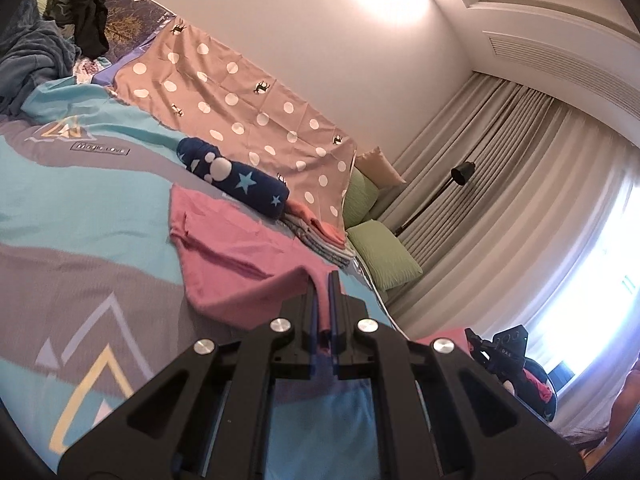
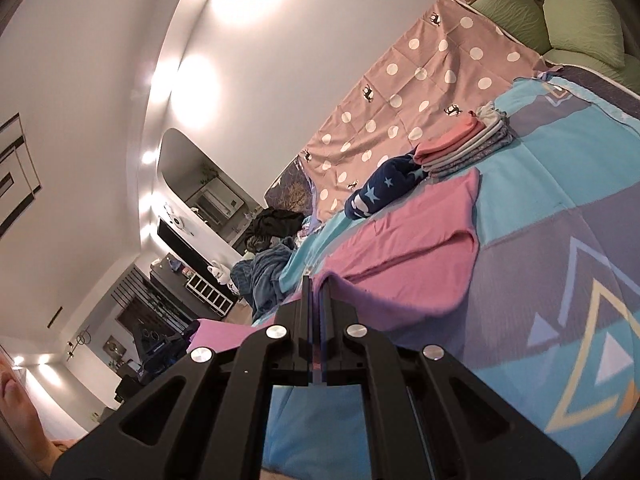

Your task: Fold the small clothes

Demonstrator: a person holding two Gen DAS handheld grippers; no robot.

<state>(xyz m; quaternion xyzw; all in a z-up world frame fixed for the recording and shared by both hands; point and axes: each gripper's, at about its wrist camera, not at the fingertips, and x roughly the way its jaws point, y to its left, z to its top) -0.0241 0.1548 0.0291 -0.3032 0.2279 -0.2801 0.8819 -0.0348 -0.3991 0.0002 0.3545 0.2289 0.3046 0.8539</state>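
Observation:
A pink garment (image 1: 236, 252) lies spread on the blue and grey bedspread (image 1: 80, 208). My left gripper (image 1: 323, 280) is shut on its near edge and lifts that edge a little. The same pink garment (image 2: 412, 248) shows in the right wrist view, where my right gripper (image 2: 316, 284) is shut on another part of its near edge. A rolled navy item with stars (image 1: 236, 178) and a stack of folded clothes (image 1: 320, 232) lie just beyond the garment. The other gripper (image 1: 500, 352) shows at the lower right of the left wrist view, with pink cloth by it.
A pink polka-dot sheet (image 1: 248, 96) covers the head of the bed. Green pillows (image 1: 380, 256) lie past the stack. A heap of dark and blue clothes (image 1: 48, 40) sits at the far corner. Curtains (image 1: 500, 184) and a floor lamp (image 1: 460, 172) stand beside the bed.

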